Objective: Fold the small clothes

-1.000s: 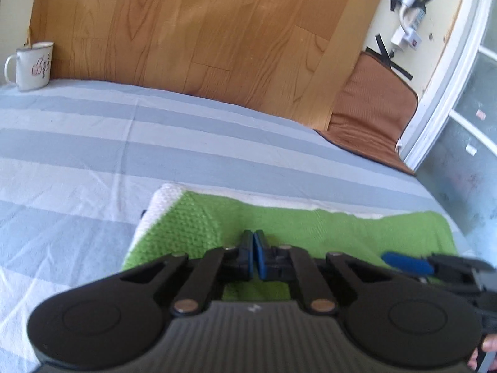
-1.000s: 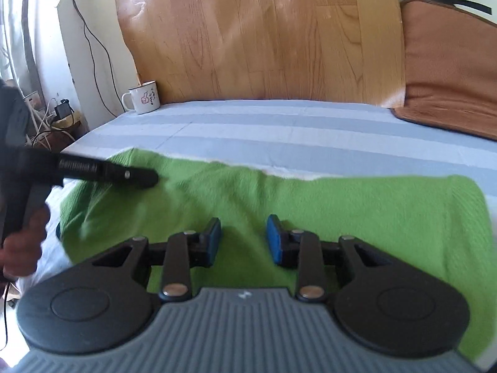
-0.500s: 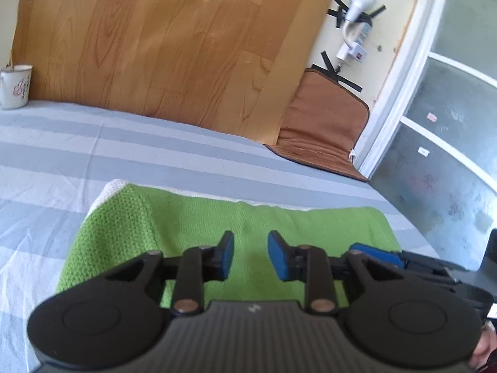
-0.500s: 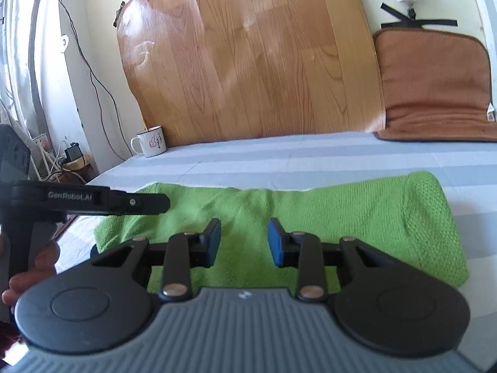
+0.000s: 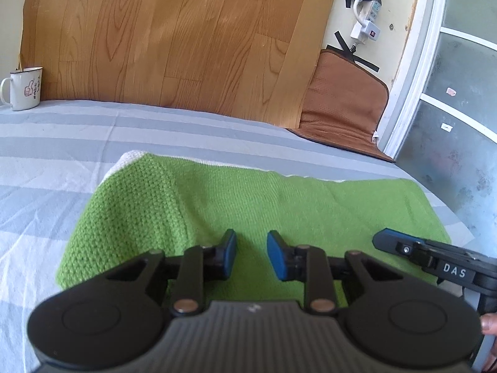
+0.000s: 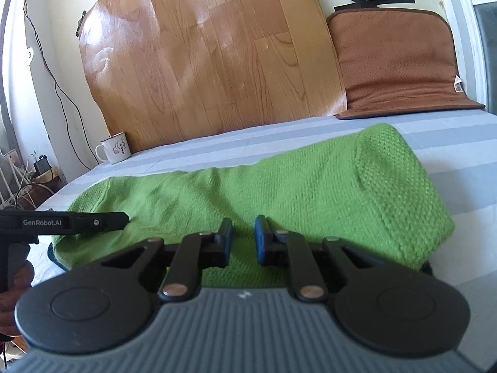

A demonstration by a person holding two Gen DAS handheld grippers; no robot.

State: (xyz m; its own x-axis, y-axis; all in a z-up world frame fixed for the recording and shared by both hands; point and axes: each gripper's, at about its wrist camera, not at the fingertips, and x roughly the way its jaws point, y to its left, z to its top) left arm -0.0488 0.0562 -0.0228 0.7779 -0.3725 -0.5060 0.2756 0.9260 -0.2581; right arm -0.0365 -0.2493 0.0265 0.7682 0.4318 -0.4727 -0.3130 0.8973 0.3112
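Observation:
A green knitted garment [image 5: 248,205] lies folded in a long band across the striped bed sheet [image 5: 93,130], with a white edge [image 5: 130,157] showing at its far left corner. My left gripper [image 5: 250,242] hovers low over the garment's near edge; its jaws are closing, a gap still shows and the pads do not press the cloth. My right gripper [image 6: 243,230] sits over the near edge of the garment [image 6: 279,186], jaws closing to a narrow gap without pinching the knit. Each gripper appears from the side in the other's view: the right gripper [image 5: 385,239] and the left gripper [image 6: 122,217].
A white enamel mug [image 5: 25,88] stands at the bed's far left corner. A wood-patterned panel [image 5: 174,40] and a brown cushion [image 5: 341,105] lean against the wall behind. A door frame [image 5: 410,62] borders the right; cables and plugs [image 6: 37,168] lie beside the bed's left edge.
The left jaws, shut a second ago, now stand apart. The right jaws have narrowed. Both grippers have shifted and dropped slightly over the garment.

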